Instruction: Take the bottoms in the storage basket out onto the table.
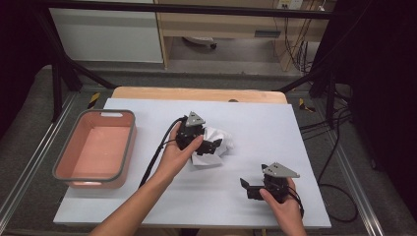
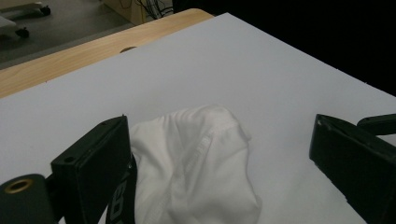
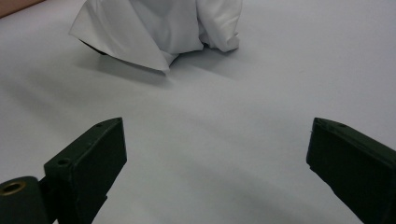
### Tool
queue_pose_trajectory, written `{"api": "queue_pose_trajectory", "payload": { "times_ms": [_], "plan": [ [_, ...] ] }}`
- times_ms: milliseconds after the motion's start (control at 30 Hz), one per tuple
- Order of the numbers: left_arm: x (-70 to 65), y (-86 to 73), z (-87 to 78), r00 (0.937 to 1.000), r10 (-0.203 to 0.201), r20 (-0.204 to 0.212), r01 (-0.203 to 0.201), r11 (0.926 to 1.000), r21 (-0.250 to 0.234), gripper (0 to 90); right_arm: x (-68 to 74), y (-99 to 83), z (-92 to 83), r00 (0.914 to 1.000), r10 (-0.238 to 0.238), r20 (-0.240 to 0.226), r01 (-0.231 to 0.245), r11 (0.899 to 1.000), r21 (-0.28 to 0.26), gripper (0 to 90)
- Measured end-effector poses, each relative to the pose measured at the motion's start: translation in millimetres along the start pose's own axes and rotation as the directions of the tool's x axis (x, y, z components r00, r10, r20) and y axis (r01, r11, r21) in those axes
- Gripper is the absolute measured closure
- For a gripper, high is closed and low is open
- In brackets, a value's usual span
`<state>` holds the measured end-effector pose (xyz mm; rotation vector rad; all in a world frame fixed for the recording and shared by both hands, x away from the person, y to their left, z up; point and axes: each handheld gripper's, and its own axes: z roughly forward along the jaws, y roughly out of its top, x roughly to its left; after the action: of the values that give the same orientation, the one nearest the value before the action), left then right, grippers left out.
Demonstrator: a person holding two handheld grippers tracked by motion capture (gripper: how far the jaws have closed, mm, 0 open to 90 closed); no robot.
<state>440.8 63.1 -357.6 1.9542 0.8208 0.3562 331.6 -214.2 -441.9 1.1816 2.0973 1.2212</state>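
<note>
A crumpled white cloth (image 1: 218, 139) lies near the middle of the white tabletop (image 1: 260, 123). My left gripper (image 1: 209, 146) sits at the cloth's left side, gripped by a hand. In the left gripper view its jaws stand wide apart and the cloth (image 2: 196, 172) bulges up between them, resting against the left jaw and well clear of the right one. My right gripper (image 1: 249, 190) rests low at the front right of the table with its jaws open. In the right gripper view nothing lies between the jaws (image 3: 217, 128), and the cloth (image 3: 159, 28) is farther off.
A pink basin with a grey rim (image 1: 129, 145) stands at the table's left side, nothing in it. A wooden strip (image 1: 196, 93) runs along the far edge. Cables trail over the floor on the right (image 1: 339, 162). A black frame surrounds the table.
</note>
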Motion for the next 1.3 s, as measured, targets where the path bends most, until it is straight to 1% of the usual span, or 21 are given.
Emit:
{"api": "queue_pose_trajectory", "payload": {
  "times_ms": [100,200,333,367,400,433,467,500,567,633,700,800,833,933,967,1000,1067,1167,1200,1300],
  "plan": [
    [-0.4,2.0,-3.6,1.0,0.003,0.001,-0.003,1.0,-0.007,5.3,-0.3,-0.3,-0.5,1.0,0.001,-0.001,-0.001,1.0,0.002,5.2],
    [-1.3,4.7,-10.0,1.0,-0.003,0.006,0.003,0.9998,-0.02,5.4,-1.3,-0.5,-1.7,1.0,0.002,0.0,-0.002,1.0,-0.003,5.0],
    [-1.0,5.7,-15.9,1.0,-0.002,0.009,0.002,0.9998,-0.022,5.4,-2.5,-0.5,-2.0,1.0,0.009,-0.001,-0.009,1.0,-0.003,5.1],
    [-0.7,6.2,-18.9,0.9999,0.004,0.01,-0.003,0.9997,-0.025,5.4,-2.9,0.2,-2.7,1.0,-0.001,-0.002,0.001,1.0,-0.006,5.1],
    [-0.5,6.5,-20.3,0.9999,0.005,0.009,-0.004,0.9996,-0.027,5.4,-2.9,0.2,-2.7,1.0,-0.001,-0.002,0.001,1.0,-0.006,5.1],
    [0.9,7.8,-23.9,1.0,0.004,0.002,-0.004,0.9994,-0.034,5.6,-2.8,0.4,-3.8,1.0,-0.002,-0.002,0.002,1.0,-0.011,5.0],
    [0.9,7.8,-23.9,1.0,0.004,0.002,-0.004,0.9994,-0.034,5.8,-2.8,0.4,-3.8,1.0,-0.002,-0.002,0.002,1.0,-0.011,5.0],
    [2.6,9.2,-27.9,1.0,0.002,-0.001,-0.002,0.999,-0.045,5.8,-3.3,-0.4,-4.4,1.0,0.001,0.001,-0.001,1.0,-0.008,5.1],
    [4.7,10.0,-32.1,1.0,-0.001,-0.005,0.001,0.9987,-0.051,5.8,-3.6,-0.8,-4.5,1.0,0.001,0.002,-0.001,1.0,-0.007,5.1],
    [6.0,10.1,-34.4,1.0,0.001,-0.008,-0.002,0.9987,-0.05,5.9,-3.2,0.0,-4.2,1.0,0.002,0.002,-0.002,1.0,-0.008,5.1],
    [9.1,10.9,-38.1,0.9999,0.006,-0.011,-0.007,0.9993,-0.037,6.2,-2.9,1.1,-3.9,1.0,-0.002,-0.001,0.002,1.0,-0.014,5.0],
    [11.5,11.4,-41.4,0.9998,0.003,-0.017,-0.004,0.9993,-0.037,6.1,-2.9,1.3,-3.4,1.0,0.002,-0.002,-0.002,1.0,-0.011,5.1],
    [13.8,11.4,-45.6,0.9997,-0.002,-0.025,0.001,0.9992,-0.04,6.1,-3.1,1.0,-3.4,1.0,0.002,-0.001,-0.002,1.0,-0.012,5.1],
    [15.5,11.1,-49.5,0.9993,0.0,-0.036,-0.001,0.9992,-0.041,6.1,-3.1,0.8,-4.8,1.0,0.001,-0.001,-0.001,1.0,-0.016,5.1],
    [17.5,10.7,-54.4,0.9992,-0.001,-0.04,-0.001,0.9992,-0.04,6.1,-2.6,0.8,-6.2,1.0,0.002,0.002,-0.002,1.0,-0.02,5.0],
    [17.5,10.7,-54.4,0.9992,-0.001,-0.04,-0.001,0.9992,-0.04,6.1,-2.6,0.8,-6.2,1.0,0.002,0.002,-0.002,1.0,-0.02,5.0],
    [20.4,10.4,-63.3,0.9988,-0.003,-0.049,0.0,0.999,-0.044,6.0,-1.8,1.7,-6.3,1.0,0.003,0.0,-0.003,1.0,-0.022,5.0],
    [23.0,10.9,-72.0,0.9984,0.0,-0.056,-0.002,0.9991,-0.043,6.0,-1.0,2.3,-5.0,1.0,0.006,-0.003,-0.006,1.0,-0.02,5.0],
    [23.0,10.9,-72.0,0.9984,0.0,-0.056,-0.002,0.9991,-0.043,6.0,-0.8,2.3,-4.5,1.0,0.003,-0.005,-0.003,1.0,-0.019,5.0],
    [25.9,11.9,-80.2,0.9982,-0.004,-0.059,0.001,0.9986,-0.052,6.0,-0.4,2.5,-4.2,1.0,-0.001,-0.004,0.001,1.0,-0.018,5.0]
  ]
}}
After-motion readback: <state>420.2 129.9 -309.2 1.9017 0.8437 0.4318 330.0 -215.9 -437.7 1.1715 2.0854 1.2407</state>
